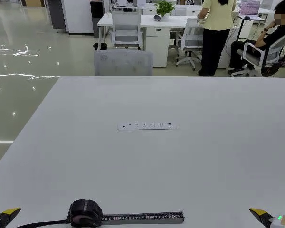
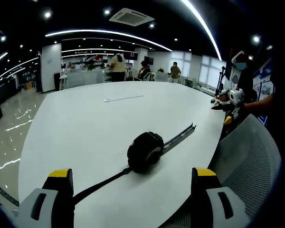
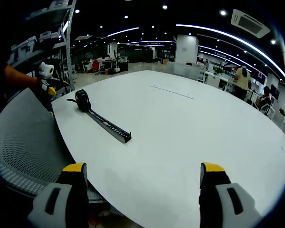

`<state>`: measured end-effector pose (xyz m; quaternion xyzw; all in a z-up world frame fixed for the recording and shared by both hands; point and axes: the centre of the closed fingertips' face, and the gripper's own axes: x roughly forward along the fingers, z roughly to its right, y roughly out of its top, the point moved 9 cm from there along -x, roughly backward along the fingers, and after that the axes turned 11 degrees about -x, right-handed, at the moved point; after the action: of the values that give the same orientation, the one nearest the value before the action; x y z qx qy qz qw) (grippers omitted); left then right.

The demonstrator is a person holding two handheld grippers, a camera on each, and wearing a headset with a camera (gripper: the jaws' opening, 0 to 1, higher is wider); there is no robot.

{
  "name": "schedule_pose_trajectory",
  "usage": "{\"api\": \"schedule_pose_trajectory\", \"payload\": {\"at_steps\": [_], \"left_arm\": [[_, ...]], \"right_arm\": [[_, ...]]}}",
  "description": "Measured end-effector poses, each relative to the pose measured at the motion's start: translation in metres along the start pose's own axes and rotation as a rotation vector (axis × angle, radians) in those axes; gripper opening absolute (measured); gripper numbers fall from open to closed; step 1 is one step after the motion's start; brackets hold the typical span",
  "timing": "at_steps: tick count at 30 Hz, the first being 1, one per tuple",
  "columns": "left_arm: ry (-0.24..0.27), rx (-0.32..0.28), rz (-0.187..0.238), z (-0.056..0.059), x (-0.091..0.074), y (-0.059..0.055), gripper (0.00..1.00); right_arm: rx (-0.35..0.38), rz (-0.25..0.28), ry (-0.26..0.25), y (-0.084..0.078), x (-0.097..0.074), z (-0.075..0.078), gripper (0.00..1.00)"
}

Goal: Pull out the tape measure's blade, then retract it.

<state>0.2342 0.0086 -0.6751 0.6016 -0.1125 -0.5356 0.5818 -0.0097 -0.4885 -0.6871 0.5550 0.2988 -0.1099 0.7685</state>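
Note:
A black tape measure (image 1: 85, 213) lies near the front edge of the white table (image 1: 180, 156), its blade (image 1: 142, 217) pulled out to the right and a black strap trailing left. In the left gripper view the case (image 2: 145, 150) lies just ahead of my left gripper (image 2: 132, 190), which is open and empty, yellow-tipped, at the bottom left corner of the head view (image 1: 7, 214). My right gripper (image 3: 145, 187) is open and empty too, off to the right (image 1: 262, 216), with the blade tip (image 3: 125, 137) ahead to its left.
A white power strip (image 1: 147, 126) is set into the table's middle. A grey chair back (image 1: 123, 62) stands at the far edge. Beyond are desks, chairs, a standing person (image 1: 217, 33) and a seated person (image 1: 266, 42). A mesh chair (image 3: 23, 142) sits by the near edge.

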Motion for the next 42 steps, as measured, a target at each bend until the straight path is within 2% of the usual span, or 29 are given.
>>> {"api": "schedule_pose_trajectory", "payload": {"at_steps": [7,18,29,37,39,42], "left_arm": [[0.006,-0.001,-0.008,-0.001,-0.001,-0.002,1.00],[0.017,0.000,-0.004,-0.002,0.000,0.002,1.00],[0.026,0.006,-0.008,0.001,-0.001,0.003,1.00],[0.031,0.003,-0.020,0.005,-0.001,-0.002,1.00],[0.049,-0.020,-0.026,0.006,0.001,0.004,1.00],[0.070,-0.005,-0.018,0.013,0.006,0.016,1.00]], "right_arm": [[-0.010,-0.006,0.005,-0.001,0.000,-0.001,1.00],[-0.018,-0.005,0.012,0.000,0.002,-0.002,1.00],[-0.026,-0.005,0.020,-0.001,-0.001,0.001,0.99],[-0.043,0.002,0.026,-0.003,-0.003,0.000,0.99],[-0.061,-0.009,0.033,-0.003,-0.003,0.002,0.99],[-0.085,-0.008,0.059,0.003,-0.002,0.006,0.98]]}}
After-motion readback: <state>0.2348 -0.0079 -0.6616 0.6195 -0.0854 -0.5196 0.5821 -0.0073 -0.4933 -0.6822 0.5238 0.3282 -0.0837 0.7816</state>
